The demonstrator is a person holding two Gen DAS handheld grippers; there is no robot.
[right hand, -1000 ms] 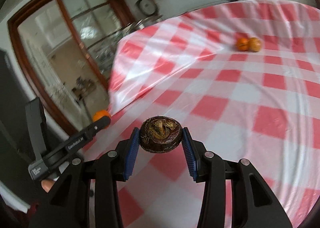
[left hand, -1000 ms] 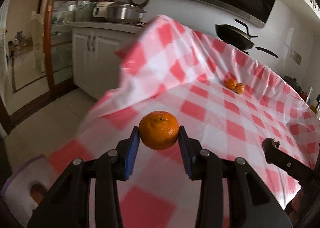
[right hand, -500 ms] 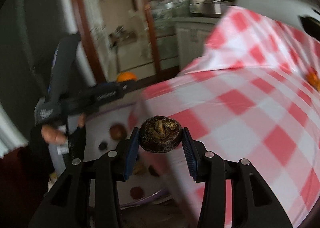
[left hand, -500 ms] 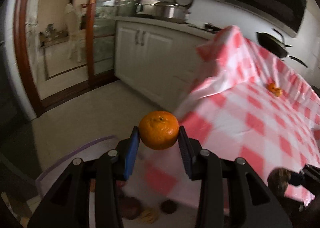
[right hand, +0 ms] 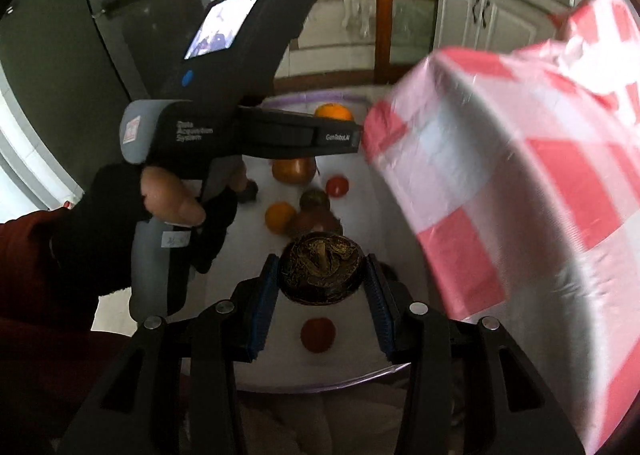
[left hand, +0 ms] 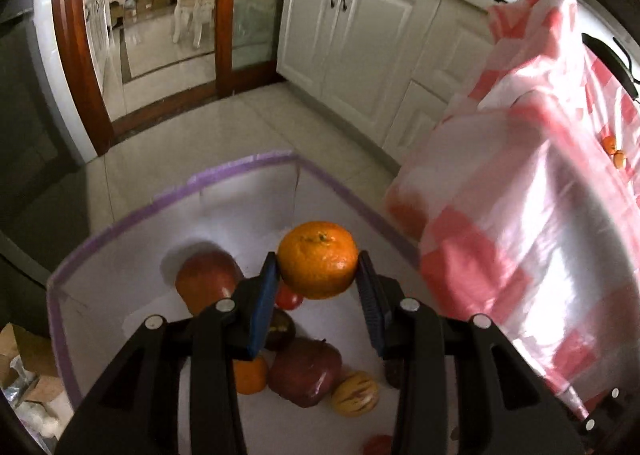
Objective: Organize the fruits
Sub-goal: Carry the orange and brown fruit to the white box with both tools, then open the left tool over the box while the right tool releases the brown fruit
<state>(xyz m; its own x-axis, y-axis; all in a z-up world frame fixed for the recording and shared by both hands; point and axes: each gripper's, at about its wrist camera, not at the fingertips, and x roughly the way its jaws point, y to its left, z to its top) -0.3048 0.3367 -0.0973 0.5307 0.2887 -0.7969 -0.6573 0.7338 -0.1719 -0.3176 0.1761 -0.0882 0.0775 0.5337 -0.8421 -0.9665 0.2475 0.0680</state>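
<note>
Both grippers have swung off the table within the last second and now hang over the white bin (left hand: 224,191) on the floor; release is judged the next step. Left gripper (left hand: 318,281) fingers pinch a mandarin (left hand: 318,259), bright orange and dimpled. Right gripper (right hand: 322,283) fingers pinch a dark, wrinkled round fruit (right hand: 322,271). Below lie apples and small fruits. Beyond, two oranges (left hand: 614,151) remain on the checked table (left hand: 540,215).

Black gripper (left hand: 318,287) frames, blue pads (left hand: 264,303) — silver screws.
</note>
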